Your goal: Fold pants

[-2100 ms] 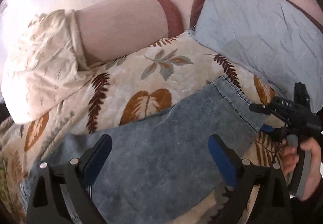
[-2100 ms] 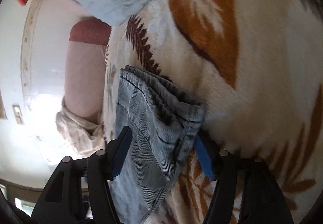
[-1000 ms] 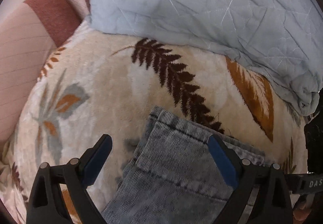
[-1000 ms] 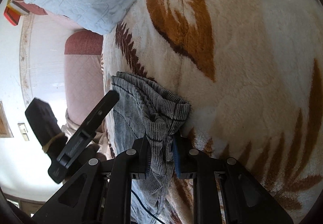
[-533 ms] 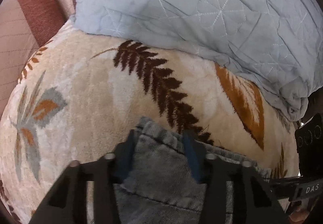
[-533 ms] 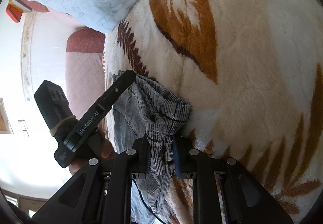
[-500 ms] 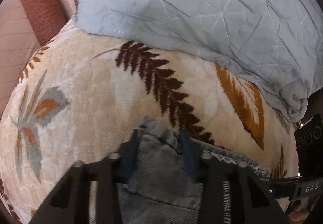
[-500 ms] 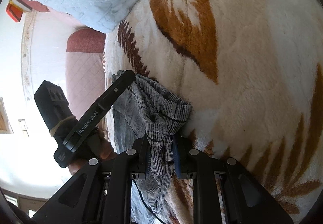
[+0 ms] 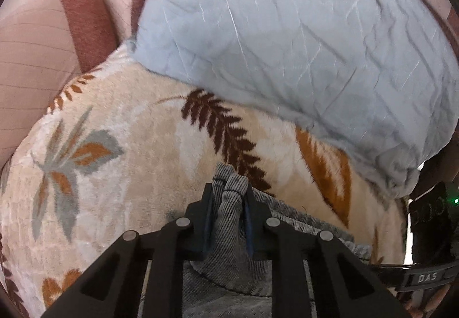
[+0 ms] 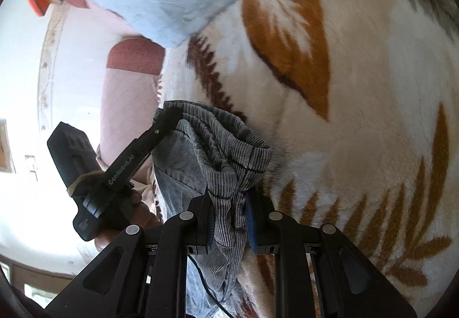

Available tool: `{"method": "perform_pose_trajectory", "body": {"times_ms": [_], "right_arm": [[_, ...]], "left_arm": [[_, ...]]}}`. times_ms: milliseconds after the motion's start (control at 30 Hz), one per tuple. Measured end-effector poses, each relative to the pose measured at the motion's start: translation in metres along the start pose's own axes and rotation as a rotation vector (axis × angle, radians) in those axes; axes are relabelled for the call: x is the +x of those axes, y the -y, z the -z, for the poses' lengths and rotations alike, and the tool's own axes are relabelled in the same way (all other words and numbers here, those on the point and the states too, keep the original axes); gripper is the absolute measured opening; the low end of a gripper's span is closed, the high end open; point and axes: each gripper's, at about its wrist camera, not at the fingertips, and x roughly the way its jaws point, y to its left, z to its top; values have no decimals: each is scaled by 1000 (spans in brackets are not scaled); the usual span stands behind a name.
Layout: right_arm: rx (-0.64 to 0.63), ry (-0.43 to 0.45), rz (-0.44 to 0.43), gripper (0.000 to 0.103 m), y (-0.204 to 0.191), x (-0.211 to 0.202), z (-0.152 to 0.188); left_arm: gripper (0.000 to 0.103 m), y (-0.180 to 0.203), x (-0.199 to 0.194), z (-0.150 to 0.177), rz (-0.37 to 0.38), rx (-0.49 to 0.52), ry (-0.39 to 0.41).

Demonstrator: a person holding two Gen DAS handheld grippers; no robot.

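The pants [image 9: 226, 269] are grey-blue denim and lie on a cream leaf-print blanket [image 9: 143, 145]. In the left wrist view my left gripper [image 9: 228, 193] has a bunched corner of the hem between its blue pads; its jaws are closing and press on the cloth, which is lifted slightly. In the right wrist view my right gripper [image 10: 229, 203] is shut on the other corner of the pants [image 10: 218, 140], whose hem hangs in ridged folds. The left gripper's finger [image 10: 169, 118] reaches the far corner, held by a hand [image 10: 137, 211].
A light blue quilt [image 9: 301, 45] lies bunched along the far side of the blanket. A pink and maroon sofa arm [image 9: 43, 59] rises at the left. Bare blanket [image 10: 358, 88] spreads to the right of the pants.
The left gripper went from wide open over the hem to pinched on its corner, which has bunched and lifted. The right gripper kept its grip and rose slightly.
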Motion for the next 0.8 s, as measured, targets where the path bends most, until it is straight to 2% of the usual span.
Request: {"method": "perform_pose_trajectory", "body": {"times_ms": [233, 400, 633, 800], "right_arm": [[-112, 31, -57, 17, -28, -9, 13], [-216, 25, -99, 17, -55, -9, 33], [-325, -62, -120, 17, -82, 12, 76], [-391, -179, -102, 17, -92, 40, 117]], "left_arm": [[20, -14, -57, 3, 0, -39, 94], [20, -33, -101, 20, -31, -88, 152], [20, -65, -148, 73, -92, -172, 183], [21, -94, -161, 125, -155, -270, 170]]}}
